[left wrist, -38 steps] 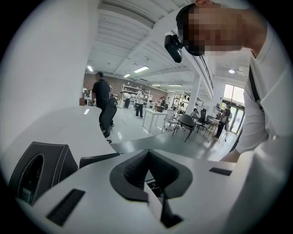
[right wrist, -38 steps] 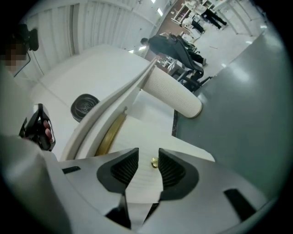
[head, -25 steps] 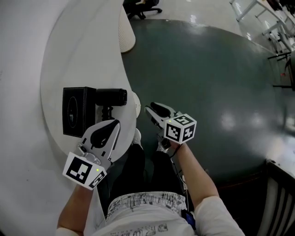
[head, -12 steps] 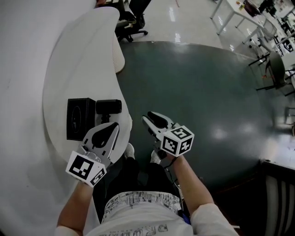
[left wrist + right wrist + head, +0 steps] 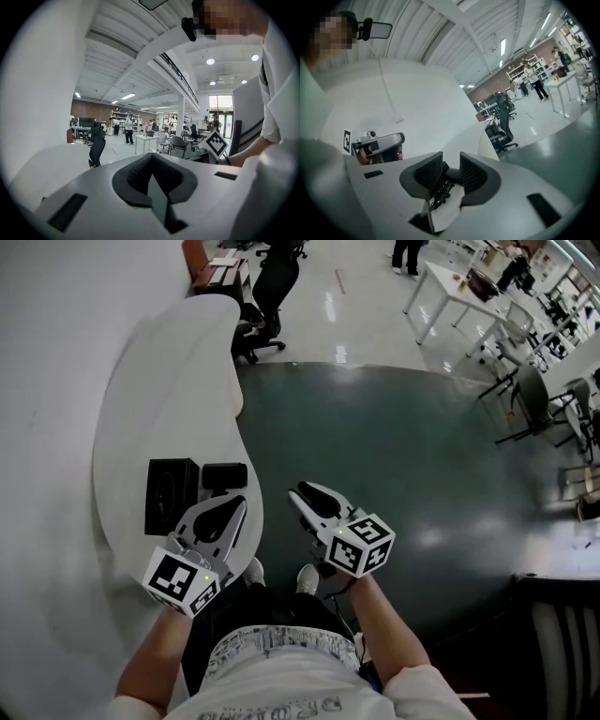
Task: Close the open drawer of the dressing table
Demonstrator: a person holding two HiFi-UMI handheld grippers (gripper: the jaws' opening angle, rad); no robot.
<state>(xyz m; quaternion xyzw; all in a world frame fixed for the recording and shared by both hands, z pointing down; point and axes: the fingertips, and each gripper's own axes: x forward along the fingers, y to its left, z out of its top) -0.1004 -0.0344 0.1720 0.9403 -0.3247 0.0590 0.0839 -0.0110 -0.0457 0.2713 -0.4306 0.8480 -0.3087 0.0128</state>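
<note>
The white, curved dressing table [image 5: 159, 381] runs down the left of the head view. It is seen from above, so its top hides its front face, and the drawer cannot be made out in any of the 3 views. On the table's near end stands a black box [image 5: 172, 495]. Just beside it, toward the table's floor-side edge, lies a smaller black block [image 5: 225, 475]. The left gripper [image 5: 236, 504] hovers over that near end, its tips close to the black block and pointing along the table. In its own view the left gripper [image 5: 151, 159] has its 2 jaws pressed together along 1 seam, with nothing between them. The right gripper [image 5: 300, 495] is off the table, beside its near end and over the dark floor [image 5: 403, 456], pointing much the same way. In its own view the right gripper [image 5: 451, 169] has 2 ribbed pads that stand apart and are closing. Only the gripper's own spring and linkage show in the gap, so it holds nothing. The person's 2 shoes [image 5: 307, 578] stand on the dark floor just beside the table's near end. An office chair [image 5: 272, 282] stands past the table's far end.
</note>
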